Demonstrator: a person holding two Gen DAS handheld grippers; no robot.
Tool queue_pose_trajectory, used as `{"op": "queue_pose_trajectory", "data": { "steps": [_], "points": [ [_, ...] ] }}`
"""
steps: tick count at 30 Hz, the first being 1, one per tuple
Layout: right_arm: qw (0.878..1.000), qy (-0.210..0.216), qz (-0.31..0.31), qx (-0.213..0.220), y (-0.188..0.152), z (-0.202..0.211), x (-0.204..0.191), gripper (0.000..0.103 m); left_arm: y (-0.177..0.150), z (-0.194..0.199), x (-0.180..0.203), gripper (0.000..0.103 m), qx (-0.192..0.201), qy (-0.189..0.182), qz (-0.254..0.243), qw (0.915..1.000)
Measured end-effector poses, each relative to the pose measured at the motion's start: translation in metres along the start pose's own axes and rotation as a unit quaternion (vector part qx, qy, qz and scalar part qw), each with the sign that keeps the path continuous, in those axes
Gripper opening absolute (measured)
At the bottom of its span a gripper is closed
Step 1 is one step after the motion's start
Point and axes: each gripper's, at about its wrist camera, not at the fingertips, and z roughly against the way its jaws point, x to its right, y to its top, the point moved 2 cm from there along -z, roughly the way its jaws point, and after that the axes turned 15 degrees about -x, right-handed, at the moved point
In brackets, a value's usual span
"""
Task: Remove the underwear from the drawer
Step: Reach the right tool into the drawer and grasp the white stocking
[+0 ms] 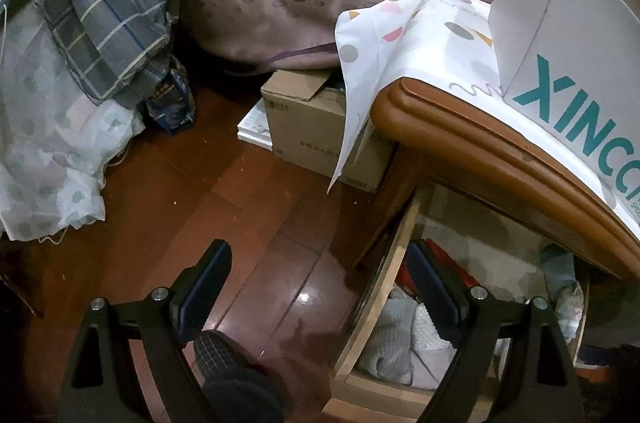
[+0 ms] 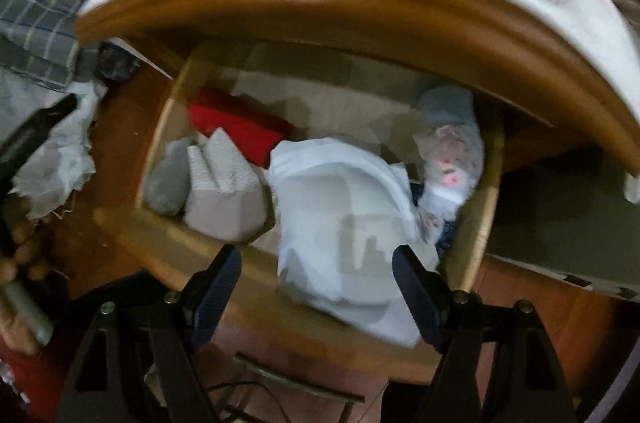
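The wooden drawer stands pulled out under the nightstand top, full of folded clothes. A white piece of underwear lies crumpled at its front middle and drapes over the front rim. My right gripper hangs open just above it, one finger on each side, and the pads do not press on the cloth. A red item, a grey folded piece and a floral garment also lie inside. My left gripper is open and empty over the drawer's left wall and the floor.
The nightstand's curved wooden top overhangs the drawer and carries a white box with teal lettering. A cardboard box stands on the wooden floor. Plaid bedding hangs at the left. A slippered foot is below.
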Motion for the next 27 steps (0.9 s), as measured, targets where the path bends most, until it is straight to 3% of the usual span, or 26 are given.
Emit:
{"op": "queue_pose_trajectory", "data": {
  "steps": [10, 18, 25, 27],
  "points": [
    [0.991, -0.118, 0.039, -0.042, 0.037, -0.059, -0.018, 0.085, -0.003, -0.005, 0.006, 0.087, -0.011, -0.002, -0.009, 0.9999],
    [0.989, -0.116, 0.051, -0.075, 0.044, -0.086, -0.013, 0.088, -0.005, -0.008, 0.009, 0.087, -0.016, 0.001, -0.014, 0.9998],
    [0.975, -0.168, 0.11, -0.093, 0.038, -0.103, -0.026, 0.088, -0.01, -0.01, 0.01, 0.087, -0.019, 0.005, -0.028, 0.9994],
    [0.976, -0.163, 0.111, -0.087, 0.037, -0.102, -0.025, 0.085, -0.011, -0.01, 0.012, 0.087, -0.018, 0.008, -0.032, 0.9993]
  ]
}}
